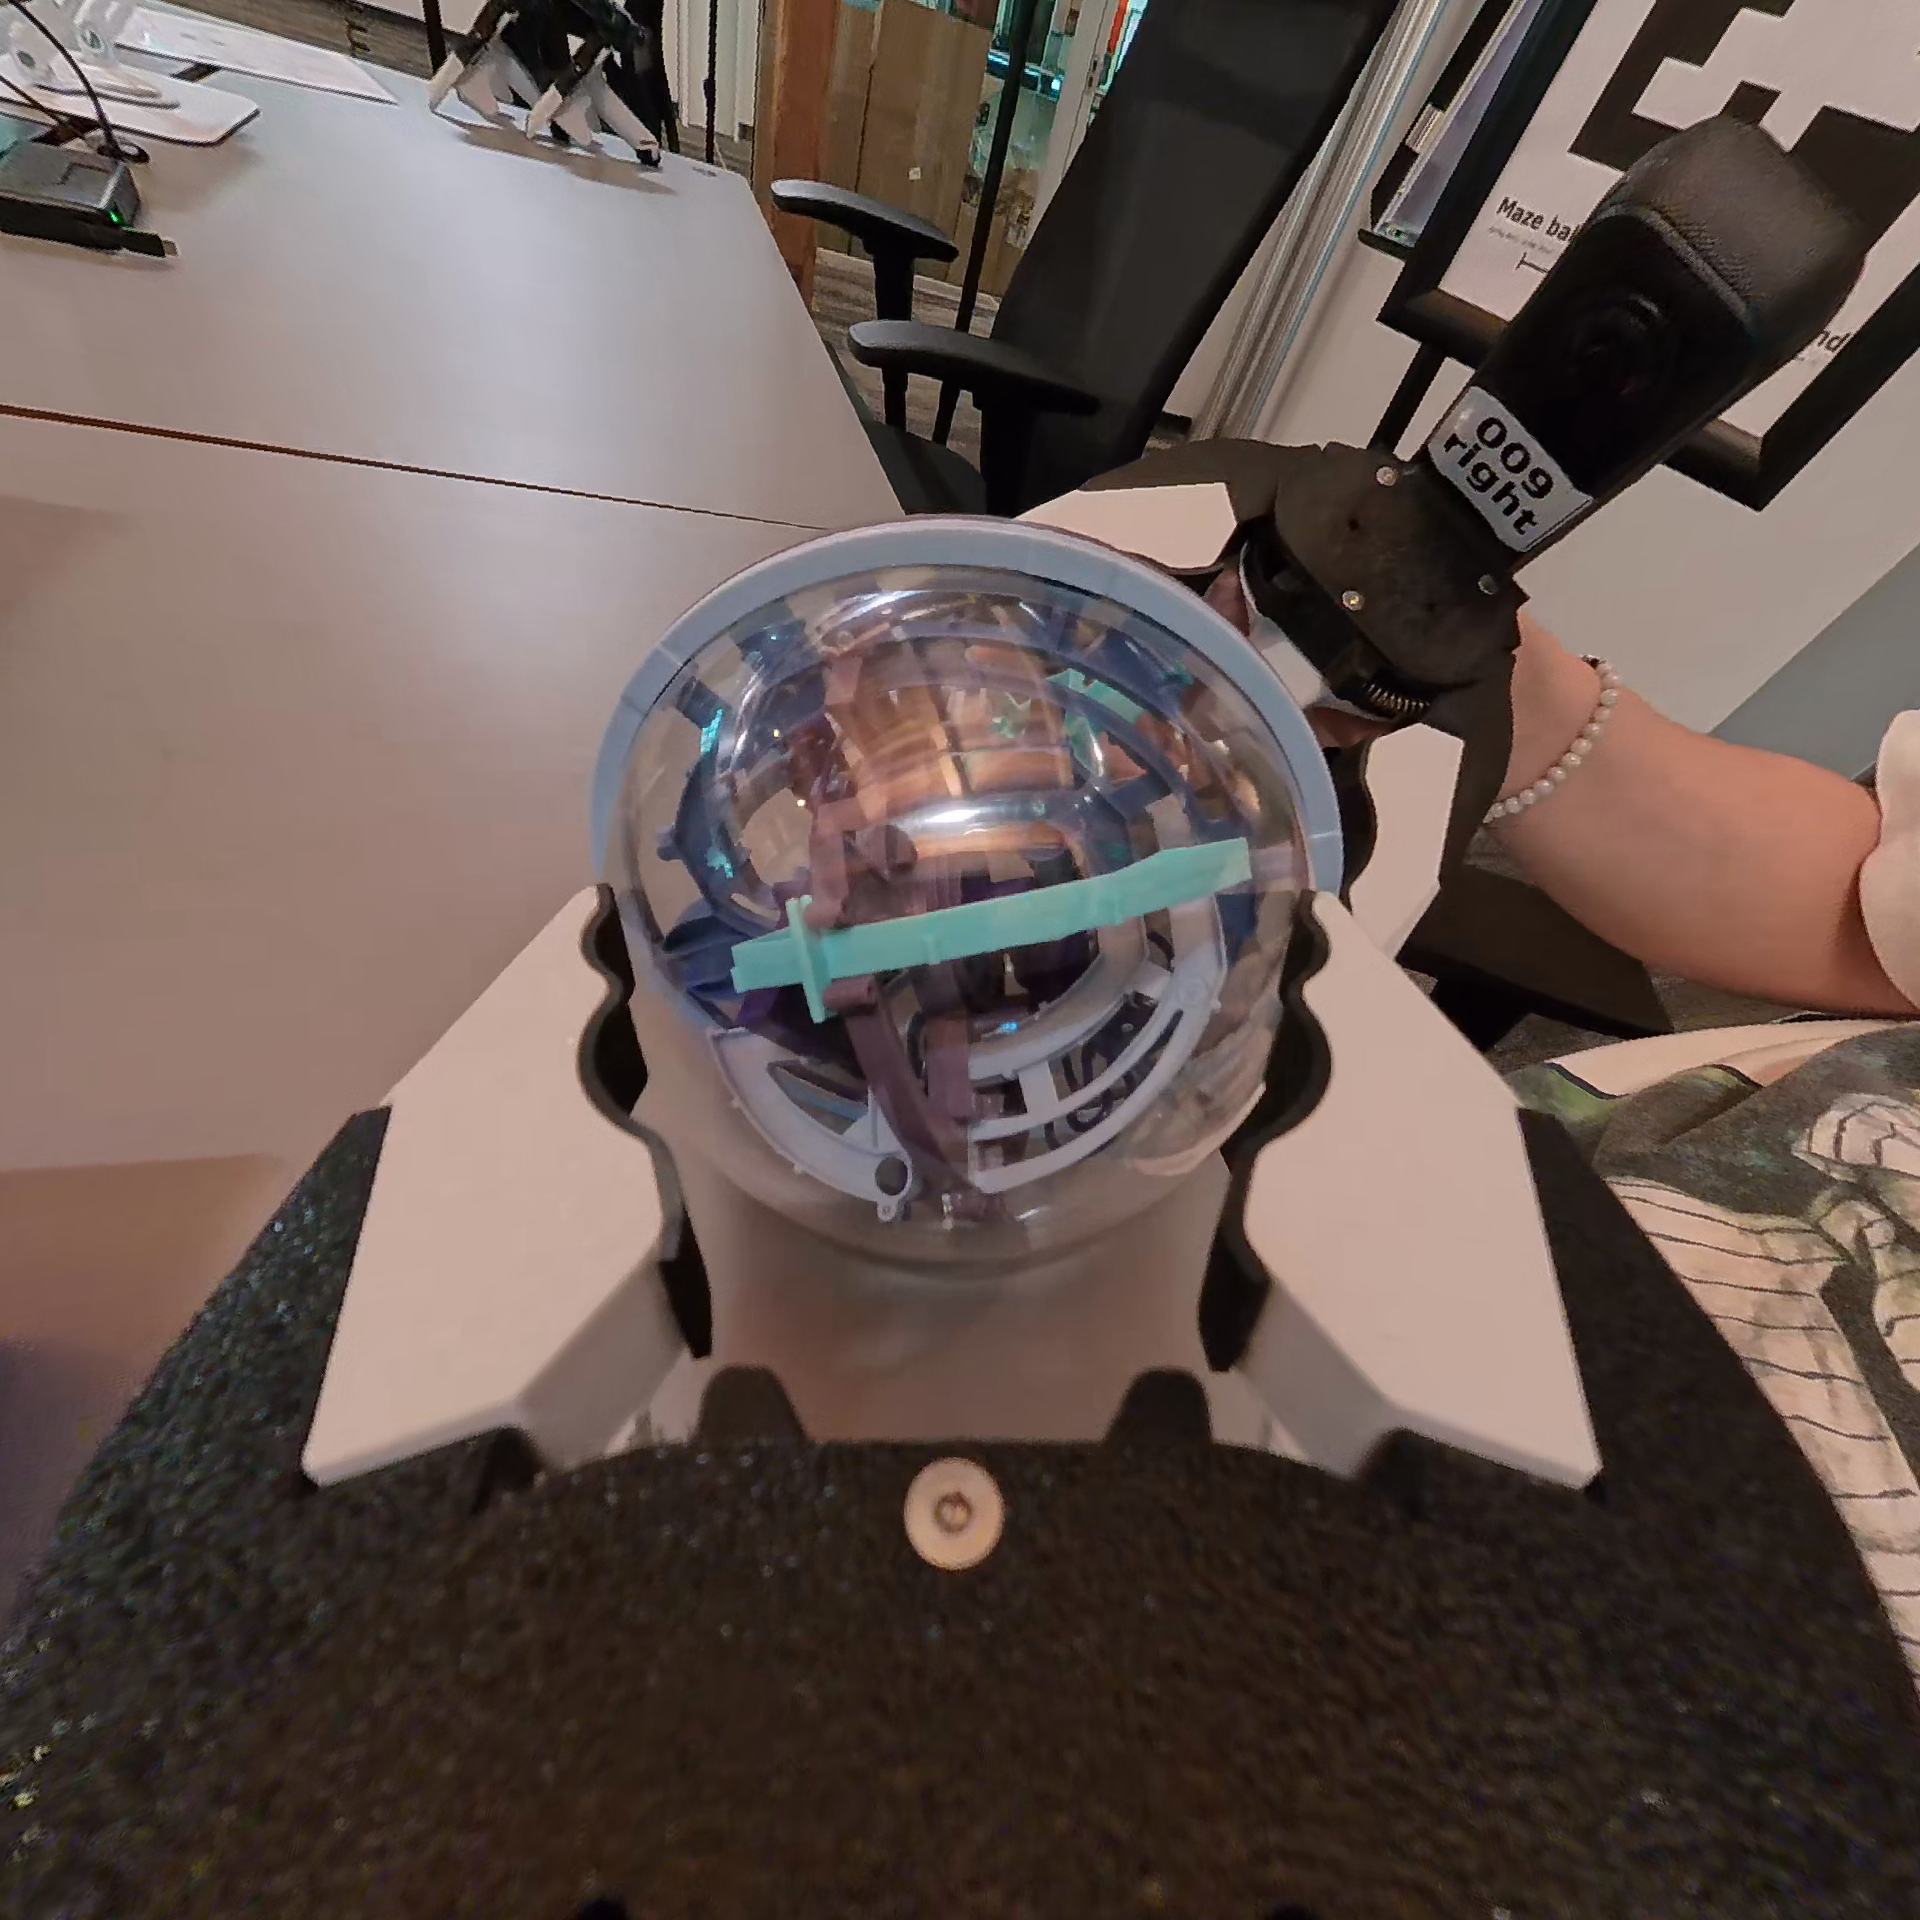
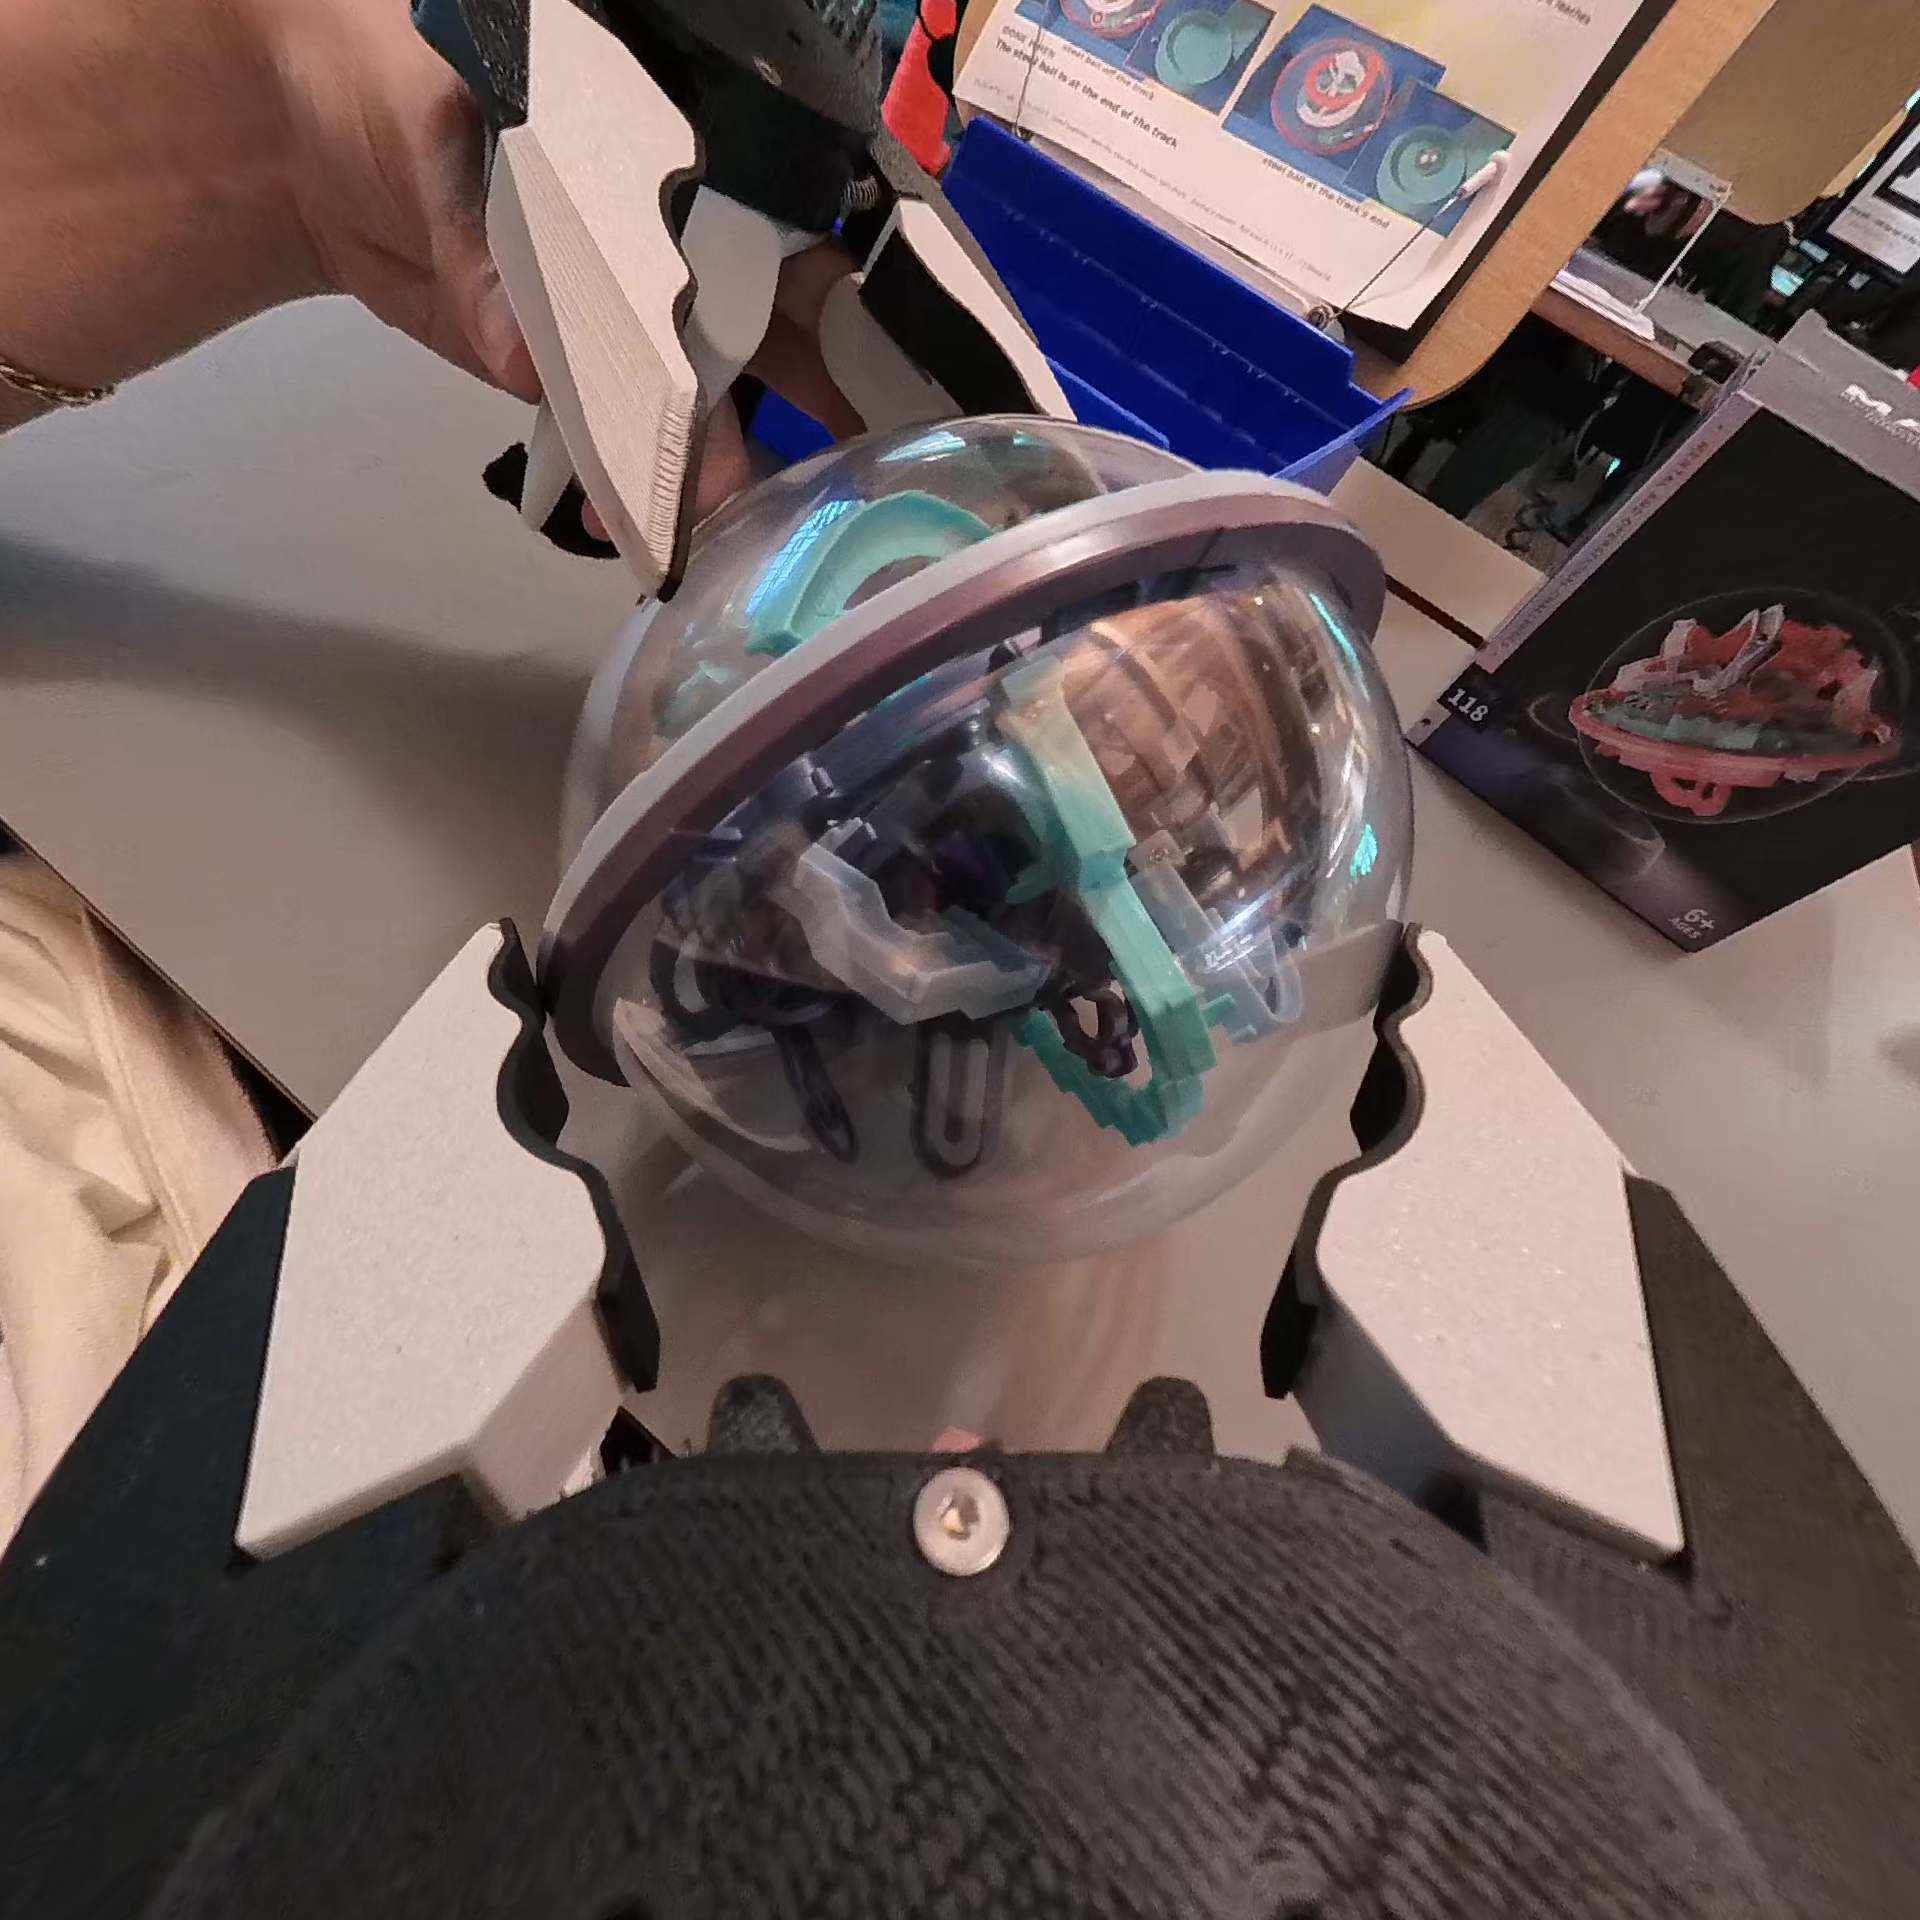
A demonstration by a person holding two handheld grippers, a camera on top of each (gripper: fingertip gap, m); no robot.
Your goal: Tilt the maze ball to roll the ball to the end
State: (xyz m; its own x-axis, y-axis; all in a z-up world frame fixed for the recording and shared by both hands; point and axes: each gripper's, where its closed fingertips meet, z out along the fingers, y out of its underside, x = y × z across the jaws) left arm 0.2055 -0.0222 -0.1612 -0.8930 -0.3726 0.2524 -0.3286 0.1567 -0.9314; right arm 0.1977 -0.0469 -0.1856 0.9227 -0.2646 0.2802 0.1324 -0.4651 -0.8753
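Clear, glossy plastic makes the maze ball [image 1: 951,883] look light, rigid and slippery; it hangs above the table [image 1: 312,623], clasped from opposite sides by the left gripper [image 1: 956,935] and right gripper [image 2: 961,997], pads pressing its shell. The grey equator rim [image 2: 935,665] probably offers the surest purchase.

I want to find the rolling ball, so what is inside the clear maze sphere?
Inside the maze sphere are teal tracks, plus purple and grey track pieces, with a grey ring around the shell. No rolling ball shows in either view; glare and overlapping tracks may cover it.
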